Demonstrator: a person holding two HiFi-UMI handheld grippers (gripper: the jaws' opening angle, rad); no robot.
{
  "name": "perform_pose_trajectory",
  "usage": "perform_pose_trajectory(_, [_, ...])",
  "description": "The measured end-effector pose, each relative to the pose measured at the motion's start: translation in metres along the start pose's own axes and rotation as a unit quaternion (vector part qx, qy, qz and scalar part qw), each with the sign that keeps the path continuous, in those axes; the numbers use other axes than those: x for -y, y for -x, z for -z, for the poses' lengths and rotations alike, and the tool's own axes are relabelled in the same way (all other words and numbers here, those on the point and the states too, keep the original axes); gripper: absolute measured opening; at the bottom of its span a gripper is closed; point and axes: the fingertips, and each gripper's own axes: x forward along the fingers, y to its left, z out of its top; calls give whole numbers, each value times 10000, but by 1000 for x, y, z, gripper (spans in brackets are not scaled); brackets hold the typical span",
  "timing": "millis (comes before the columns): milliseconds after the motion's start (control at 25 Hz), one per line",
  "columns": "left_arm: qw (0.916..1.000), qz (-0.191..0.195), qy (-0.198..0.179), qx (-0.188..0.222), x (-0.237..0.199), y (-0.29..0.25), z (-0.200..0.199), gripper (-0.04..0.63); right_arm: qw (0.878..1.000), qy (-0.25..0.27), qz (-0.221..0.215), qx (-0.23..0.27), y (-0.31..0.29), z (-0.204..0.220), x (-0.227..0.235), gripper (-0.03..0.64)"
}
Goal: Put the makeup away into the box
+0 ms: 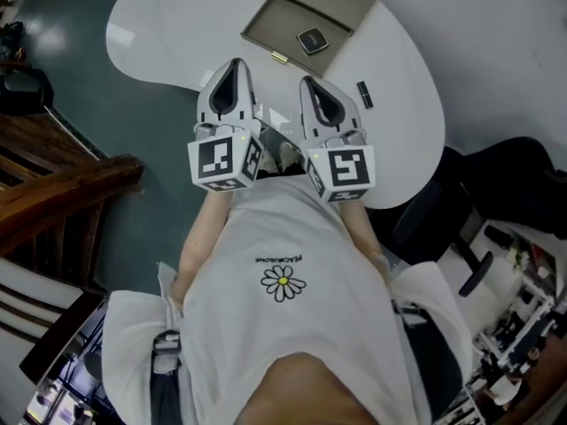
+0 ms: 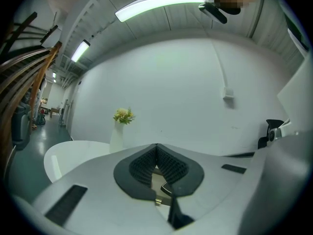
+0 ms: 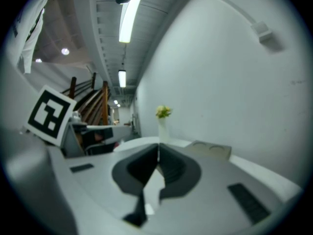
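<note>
Since my left gripper point(image 1: 235, 67) and right gripper point(image 1: 312, 85) both hover empty near my chest, jaws together, I should spread the right one first; the small black makeup stick point(image 1: 364, 94) lies on the table point(image 1: 177, 25) just beside the open box point(image 1: 279, 23); best taken across its narrow width.

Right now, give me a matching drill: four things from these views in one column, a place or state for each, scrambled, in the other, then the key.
Things:
1. dark compact
2. black tube
3. small gold piece
4. left gripper

Place or state:
A. on the table, beside the near edge of the box
B. jaws shut, nothing between them
C. inside the open box
D. on the bare table, apart from the box

Pairs: 1-C, 2-D, 3-A, 4-B
</note>
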Motion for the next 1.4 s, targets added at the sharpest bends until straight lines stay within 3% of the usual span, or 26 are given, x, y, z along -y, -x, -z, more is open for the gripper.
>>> perform_pose_trajectory(240, [9997, 184, 99, 147, 7, 0, -4, 20, 9999, 34, 128, 3, 10, -2, -1, 31])
perform_pose_trajectory(320, [9980, 597, 47, 218, 26, -5, -6, 51, 9996, 21, 291, 19, 16, -4, 6, 30])
perform_pose_trajectory(360, [9959, 890, 15, 148, 39, -10, -3, 158, 9992, 0, 403, 32, 20, -5, 11, 31])
perform_pose_trajectory(480, [9850, 1697, -116, -284, 82, -28, 16, 212, 9967, -101, 808, 62, 37, -4, 30, 31])
perform_pose_trajectory(600, [9693, 2364, -207, -645, 124, -41, 35, 252, 9922, -212, 1227, 60, 60, 1, 49, 30])
perform_pose_trajectory(720, [9478, 3013, -240, -1016, 167, -49, 60, 287, 9845, -411, 1706, -14, 91, 14, 74, 31])
perform_pose_trajectory(840, [9220, 3544, -711, -1392, 203, -55, 95, 303, 9728, -631, 2227, -63, 124, 28, 96, 31])
perform_pose_trajectory(920, [8998, 3861, -1196, -1642, 223, -57, 122, 314, 9643, -753, 2537, -85, 147, 36, 107, 30])
perform_pose_trajectory(1000, [8661, 4225, -1786, -1988, 239, -55, 156, 324, 9557, -880, 2808, -119, 167, 45, 114, 31])
perform_pose_trajectory(1040, [8426, 4425, -2124, -2216, 245, -52, 176, 324, 9511, -947, 2937, -139, 176, 49, 115, 31])
perform_pose_trajectory(1080, [8141, 4630, -2504, -2455, 249, -48, 196, 327, 9466, -1007, 3059, -161, 184, 53, 117, 31])
perform_pose_trajectory(1200, [7130, 5140, -3695, -3017, 249, -40, 248, 326, 9378, -1099, 3288, -188, 199, 61, 122, 31])
perform_pose_trajectory(1320, [6152, 5419, -4631, -3368, 239, -38, 279, 325, 9333, -1151, 3395, -212, 210, 69, 128, 31])
perform_pose_trajectory(1360, [5876, 5463, -4887, -3427, 235, -38, 286, 325, 9321, -1169, 3421, -230, 213, 72, 129, 30])
perform_pose_trajectory(1400, [5673, 5487, -5083, -3446, 232, -40, 290, 324, 9309, -1191, 3444, -242, 215, 73, 130, 31])
